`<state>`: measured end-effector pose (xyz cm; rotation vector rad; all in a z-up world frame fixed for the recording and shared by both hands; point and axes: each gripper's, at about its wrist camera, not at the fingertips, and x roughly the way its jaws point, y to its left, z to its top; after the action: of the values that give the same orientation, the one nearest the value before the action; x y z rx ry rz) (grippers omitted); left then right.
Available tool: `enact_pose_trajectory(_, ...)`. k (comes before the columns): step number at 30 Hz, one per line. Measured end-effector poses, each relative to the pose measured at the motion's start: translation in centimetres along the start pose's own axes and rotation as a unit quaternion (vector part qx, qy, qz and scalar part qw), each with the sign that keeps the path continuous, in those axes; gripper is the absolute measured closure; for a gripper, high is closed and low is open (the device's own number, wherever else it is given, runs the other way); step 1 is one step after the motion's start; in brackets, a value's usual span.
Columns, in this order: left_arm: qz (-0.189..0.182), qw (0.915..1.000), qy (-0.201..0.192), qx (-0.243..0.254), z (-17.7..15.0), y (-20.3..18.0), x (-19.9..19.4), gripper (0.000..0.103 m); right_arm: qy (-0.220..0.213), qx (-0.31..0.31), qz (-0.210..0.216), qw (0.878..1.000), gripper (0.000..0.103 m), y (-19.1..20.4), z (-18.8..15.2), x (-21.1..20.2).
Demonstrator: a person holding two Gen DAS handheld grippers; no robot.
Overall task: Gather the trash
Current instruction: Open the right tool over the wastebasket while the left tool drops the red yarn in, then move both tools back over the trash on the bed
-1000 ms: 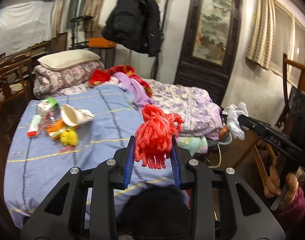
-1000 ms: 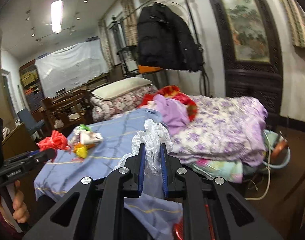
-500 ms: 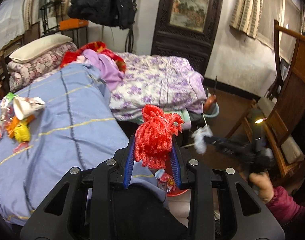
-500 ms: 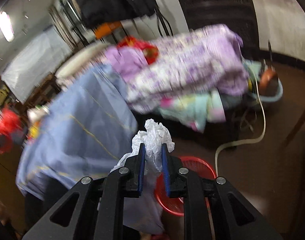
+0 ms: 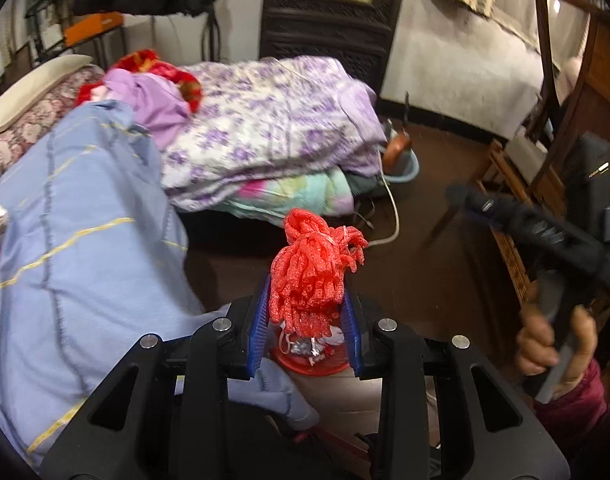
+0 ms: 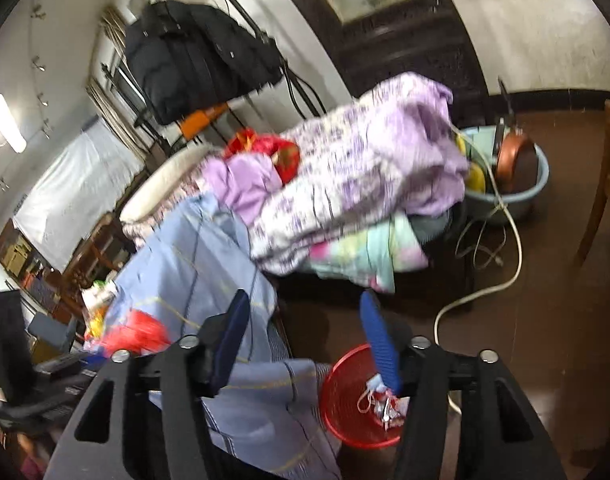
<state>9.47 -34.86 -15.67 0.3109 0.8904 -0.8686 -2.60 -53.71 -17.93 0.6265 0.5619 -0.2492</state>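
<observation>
red foam netting: bunched wad of tubular strands, upright, clamped between blue pads of left gripper, directly above bin | red bin: round plastic basket on dark floor beside blue bedsheet's hanging edge, upright, open-topped | bin contents: crumpled white and red scraps at bottom
</observation>
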Motion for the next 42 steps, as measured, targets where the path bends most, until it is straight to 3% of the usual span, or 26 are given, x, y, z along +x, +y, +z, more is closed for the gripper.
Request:
enact_pose_trajectory(5, -0.008, 0.999, 0.037, 0.024, 0.4, -2.4, 3.4, 0.067, -0.003, -0.003, 0.003, 1.0, 0.043, -0.5, 0.0, -0.4)
enact_pose_trajectory(7, -0.006, 0.9985, 0.043, 0.032, 0.8, -3.2, 4.1, 0.055, -0.002, -0.001, 0.002, 1.0, 0.043, -0.9, -0.1, -0.2)
enact_pose_trajectory(9, 0.001, 0.9989, 0.031, 0.034, 1.1, -3.7, 4.0, 0.036, -0.002, 0.003, 0.003, 1.0, 0.043, -1.2, 0.1, -0.5)
enact_pose_trajectory(18, 0.017, 0.9997, -0.002, 0.016, 2.0, -2.4, 1.8, 0.024, -0.008, -0.013, 0.0, 1.0, 0.043, -0.3, 0.0, -1.0)
enact_pose_trajectory(30, 0.045, 0.9958, -0.07, -0.037, 1.3, 1.5, -5.0, 0.016, -0.026, -0.077, 0.011, 0.997, 0.033, 6.0, 0.9, -3.4)
enact_pose_trajectory(38, 0.066, 0.985, -0.142, -0.072, -0.6, 4.5, -12.1, 0.01, -0.045, -0.126, 0.036, 0.99, 0.012, 12.8, 1.2, -6.4)
enact_pose_trajectory(42, 0.079, 0.9776, -0.171, -0.093, -2.2, 6.4, -15.3, 0.008, -0.047, -0.155, 0.047, 0.986, 0.007, 16.8, 1.0, -7.5)
